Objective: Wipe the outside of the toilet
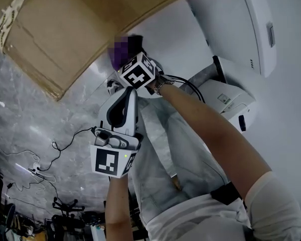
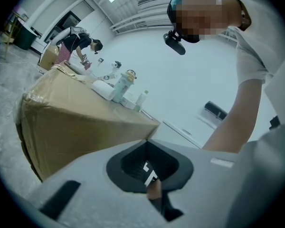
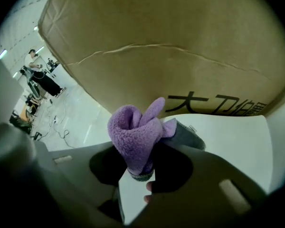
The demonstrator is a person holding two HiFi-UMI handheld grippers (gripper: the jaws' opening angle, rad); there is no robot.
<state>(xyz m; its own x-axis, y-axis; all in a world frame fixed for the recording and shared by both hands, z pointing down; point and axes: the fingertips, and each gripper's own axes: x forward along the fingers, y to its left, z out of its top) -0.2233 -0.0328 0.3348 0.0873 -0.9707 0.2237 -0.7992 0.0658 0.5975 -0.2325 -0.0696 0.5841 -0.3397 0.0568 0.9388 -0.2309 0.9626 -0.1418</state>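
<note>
Edge of the cardboard box point(image 3: 180, 42) crowds right claw point(image 3: 141, 169) gripping purple cloth point(image 3: 134, 136).

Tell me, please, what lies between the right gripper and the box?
A purple cloth held by the right gripper, seen in the right gripper view.

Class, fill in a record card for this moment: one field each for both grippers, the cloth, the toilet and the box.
right gripper: shut on the purple cloth
left gripper: looks shut, holding nothing
purple cloth: bunched, close to the toilet; contact unclear
toilet: white, upper right in the head view
cardboard box: brown, next to the toilet, printed side facing the right gripper
</note>
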